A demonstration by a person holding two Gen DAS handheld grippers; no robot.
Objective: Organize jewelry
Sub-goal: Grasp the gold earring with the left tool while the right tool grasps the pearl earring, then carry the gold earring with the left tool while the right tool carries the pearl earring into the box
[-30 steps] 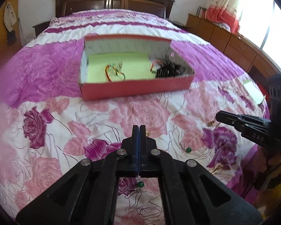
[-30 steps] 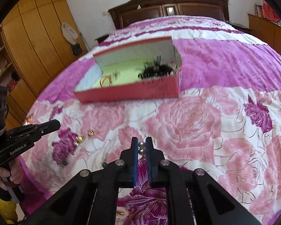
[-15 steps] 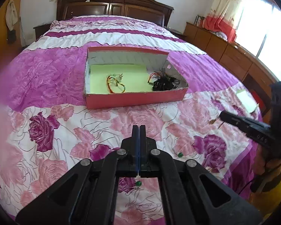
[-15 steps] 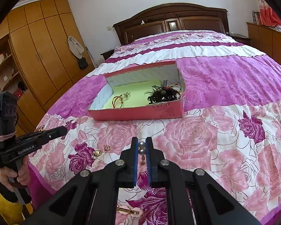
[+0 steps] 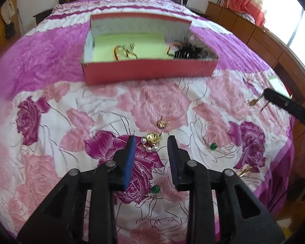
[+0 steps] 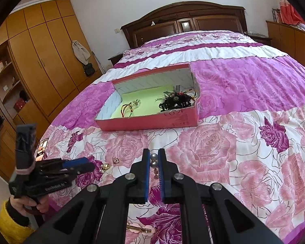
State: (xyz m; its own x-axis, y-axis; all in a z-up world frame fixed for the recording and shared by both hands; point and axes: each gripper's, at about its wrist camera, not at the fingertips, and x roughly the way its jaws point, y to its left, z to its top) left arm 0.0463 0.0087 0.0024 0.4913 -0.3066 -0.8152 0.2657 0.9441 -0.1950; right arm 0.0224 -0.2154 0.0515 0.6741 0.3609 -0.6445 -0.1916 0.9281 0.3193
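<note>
My left gripper hangs low over the flowered bedspread, its jaws opening. A gold and pearl brooch lies on the cover between the fingertips, with neither pad touching it. My right gripper is shut on a silver bead earring, held above the bed. The red box lies further up the bed and holds coloured bangles and a black feathered hairpiece. In the right wrist view the left gripper shows at the left, near the brooch.
Loose on the cover lie a small gold piece, two green bead earrings and a gold clip. The right gripper's tip shows at the right edge. Wardrobes stand left of the bed, drawers right.
My left gripper has sunk toward the bedspread and its jaws have parted from shut, now either side of the brooch. The right gripper has lifted a little, still gripping the bead earring.
</note>
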